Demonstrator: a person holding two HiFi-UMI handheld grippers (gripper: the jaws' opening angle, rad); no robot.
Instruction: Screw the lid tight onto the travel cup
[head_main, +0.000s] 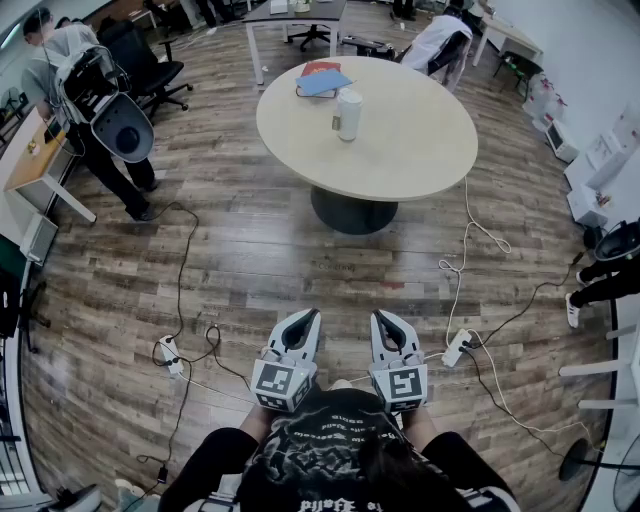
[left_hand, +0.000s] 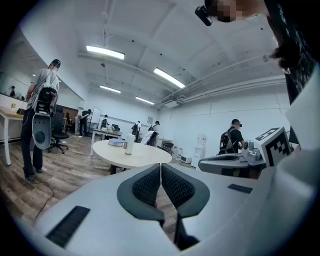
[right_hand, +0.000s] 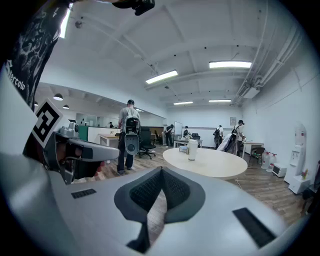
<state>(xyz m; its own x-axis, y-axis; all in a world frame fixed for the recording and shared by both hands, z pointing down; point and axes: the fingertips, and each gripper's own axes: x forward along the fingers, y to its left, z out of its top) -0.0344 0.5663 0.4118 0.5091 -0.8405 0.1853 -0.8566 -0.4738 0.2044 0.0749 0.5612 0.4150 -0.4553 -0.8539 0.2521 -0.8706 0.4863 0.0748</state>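
A wood floor (head_main: 250, 270) strewn with cables (head_main: 455, 270) stretches ahead of the fingers (left_hand: 147, 186) to a round desk (head_main: 410, 140), well apart from both pairs. The left gripper (head_main: 311, 317) and right gripper (head_main: 381, 317) are held side by side, each with its ribbed fingers pressed together on nothing. Far beyond them on the desk lies a stack of red and blue folders (head_main: 322, 78). Just nearer the fingers, the white travel cup (head_main: 348, 114) stands upright.
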